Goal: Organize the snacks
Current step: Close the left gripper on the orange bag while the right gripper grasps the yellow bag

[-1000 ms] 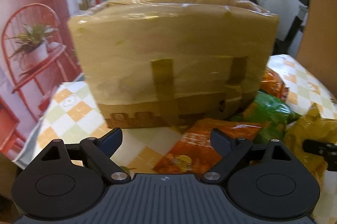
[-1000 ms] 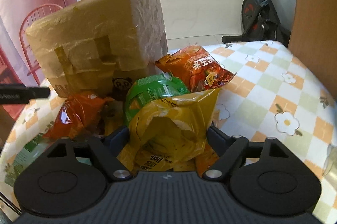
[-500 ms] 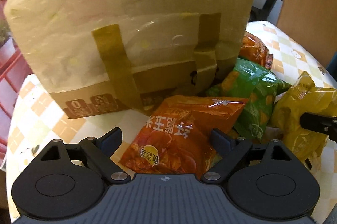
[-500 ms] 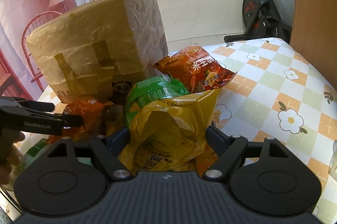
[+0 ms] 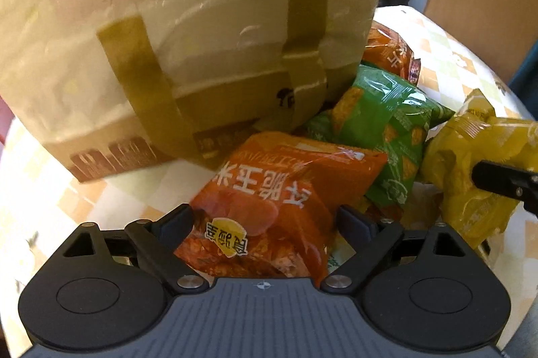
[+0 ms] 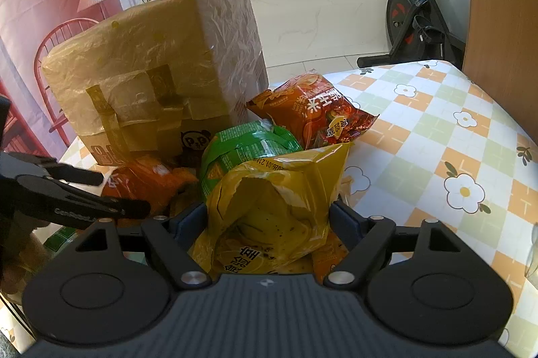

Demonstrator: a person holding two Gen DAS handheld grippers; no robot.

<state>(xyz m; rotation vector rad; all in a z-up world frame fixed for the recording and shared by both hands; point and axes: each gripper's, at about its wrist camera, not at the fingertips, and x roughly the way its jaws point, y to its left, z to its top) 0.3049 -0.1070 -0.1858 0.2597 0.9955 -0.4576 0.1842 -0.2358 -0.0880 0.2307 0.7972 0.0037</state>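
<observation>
A pile of snack bags lies on the checkered table in front of a plastic-wrapped cardboard box (image 5: 201, 55) (image 6: 158, 88). My left gripper (image 5: 265, 220) is open, with its jaws on either side of an orange snack bag (image 5: 279, 203). My right gripper (image 6: 269, 216) is open around a yellow snack bag (image 6: 279, 206), which also shows in the left wrist view (image 5: 470, 163). A green bag (image 5: 383, 129) (image 6: 245, 149) lies between them. A second orange bag (image 6: 316, 112) lies by the box's right corner.
The floral checkered tablecloth (image 6: 437, 139) stretches to the right of the pile. A wooden panel (image 6: 504, 21) stands at the right edge. An exercise bike (image 6: 417, 11) and a red chair (image 6: 53, 48) stand beyond the table.
My left gripper has moved down and forward so that the orange bag now sits between its jaws. My right gripper has stayed around the yellow bag.
</observation>
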